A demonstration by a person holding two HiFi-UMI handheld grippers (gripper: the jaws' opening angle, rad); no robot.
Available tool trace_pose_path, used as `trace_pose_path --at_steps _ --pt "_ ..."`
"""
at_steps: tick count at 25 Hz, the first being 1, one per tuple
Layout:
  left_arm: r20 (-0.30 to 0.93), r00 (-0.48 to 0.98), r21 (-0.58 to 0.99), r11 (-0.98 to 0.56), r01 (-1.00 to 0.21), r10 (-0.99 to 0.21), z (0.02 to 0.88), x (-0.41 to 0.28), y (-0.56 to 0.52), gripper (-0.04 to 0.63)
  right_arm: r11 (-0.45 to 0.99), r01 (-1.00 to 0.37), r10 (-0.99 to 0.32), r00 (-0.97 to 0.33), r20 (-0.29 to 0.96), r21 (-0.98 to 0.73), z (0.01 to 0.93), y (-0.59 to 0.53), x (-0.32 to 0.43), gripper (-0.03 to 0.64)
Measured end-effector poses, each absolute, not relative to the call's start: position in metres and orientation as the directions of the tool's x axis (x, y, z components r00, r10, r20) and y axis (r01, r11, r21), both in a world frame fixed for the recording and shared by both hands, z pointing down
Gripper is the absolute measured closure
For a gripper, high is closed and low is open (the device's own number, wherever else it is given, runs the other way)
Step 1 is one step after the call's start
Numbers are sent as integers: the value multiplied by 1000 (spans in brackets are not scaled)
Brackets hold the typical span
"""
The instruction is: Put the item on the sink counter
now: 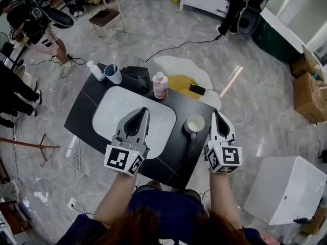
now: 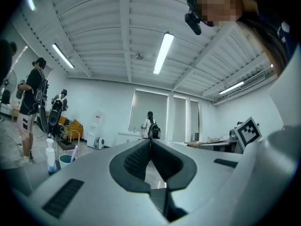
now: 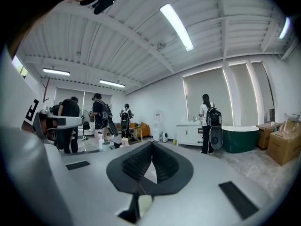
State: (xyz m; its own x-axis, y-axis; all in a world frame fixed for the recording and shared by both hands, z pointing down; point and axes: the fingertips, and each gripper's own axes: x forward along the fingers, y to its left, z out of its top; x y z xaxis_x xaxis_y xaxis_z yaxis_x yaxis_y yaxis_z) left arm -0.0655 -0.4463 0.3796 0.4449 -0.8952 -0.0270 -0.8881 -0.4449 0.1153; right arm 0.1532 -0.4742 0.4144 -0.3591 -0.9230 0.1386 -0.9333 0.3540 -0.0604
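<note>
Grey mug (image 1: 194, 124), pale inside, upright on table (image 1: 86, 111), handle toward lower frame edge; left tongs (image 1: 145, 111) and right tongs (image 1: 216, 114) clenched, empty.

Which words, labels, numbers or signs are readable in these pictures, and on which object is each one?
No text can be read anywhere.
Label on the pink bottle: too small to read.
Red sign on the white appliance: blurred.
Cubes on the left gripper and right gripper: square patterns only, no words.
</note>
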Motion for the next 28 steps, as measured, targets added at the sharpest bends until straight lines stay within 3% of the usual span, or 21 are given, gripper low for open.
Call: trace_pose_path --at_steps 9,28 --pt "-97 454 79 -461 -884 -886 341 -51 -439 572 356 -931 -934 -356 -24 -78 340 -457 173 601" --pt "-117 460 60 -469 -881 -880 328 -42 -431 572 366 -927 -930 -367 -8 -81 332 -447 170 601"
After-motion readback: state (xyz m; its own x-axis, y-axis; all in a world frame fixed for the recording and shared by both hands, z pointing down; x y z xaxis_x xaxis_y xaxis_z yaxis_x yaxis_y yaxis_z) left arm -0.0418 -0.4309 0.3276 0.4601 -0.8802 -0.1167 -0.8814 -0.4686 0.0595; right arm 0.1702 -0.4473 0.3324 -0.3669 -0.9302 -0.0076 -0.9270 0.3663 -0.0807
